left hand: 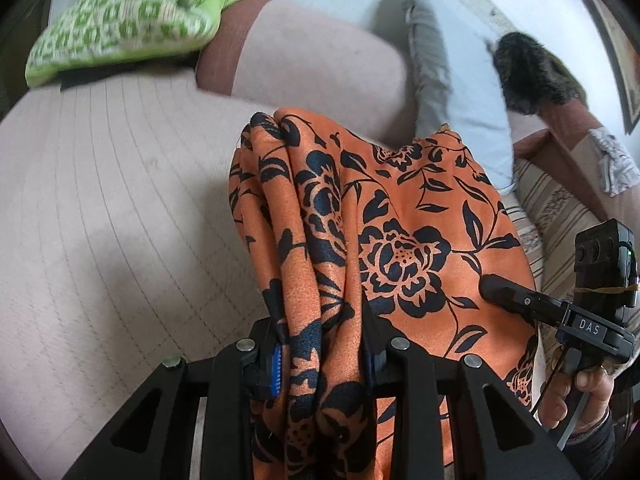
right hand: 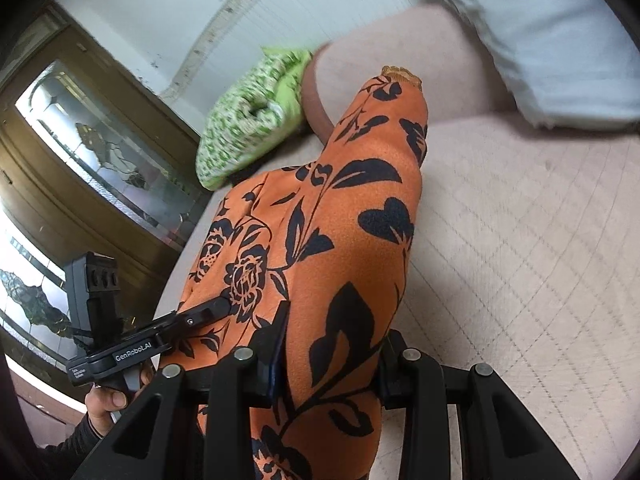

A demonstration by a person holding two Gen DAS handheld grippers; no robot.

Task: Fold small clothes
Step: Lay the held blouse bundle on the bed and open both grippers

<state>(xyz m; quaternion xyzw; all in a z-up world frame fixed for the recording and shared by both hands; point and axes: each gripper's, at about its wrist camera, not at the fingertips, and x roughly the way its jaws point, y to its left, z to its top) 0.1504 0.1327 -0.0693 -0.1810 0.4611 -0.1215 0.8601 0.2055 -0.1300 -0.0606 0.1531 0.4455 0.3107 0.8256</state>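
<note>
I am clamping bunched orange floral cloth (left hand: 400, 216) in both left gripper (left hand: 324, 356) and right gripper (right hand: 332, 360), lower centre of frame.

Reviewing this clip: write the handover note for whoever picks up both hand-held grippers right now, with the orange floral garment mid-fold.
Left hand-held gripper: shut on a bunched part of the orange garment.
Right hand-held gripper: shut on another part of the same garment, close beside the left one.
Garment: held up between the two, draped over the pink sofa seat; its far edge hangs toward the seat.
Nearby: green patterned cushion on the sofa arm, pale pillow at the back.
Done: both grips taken, cloth gathered.
Left: lay it flat on the seat, complete the fold, release. No finished fold shows yet.
</note>
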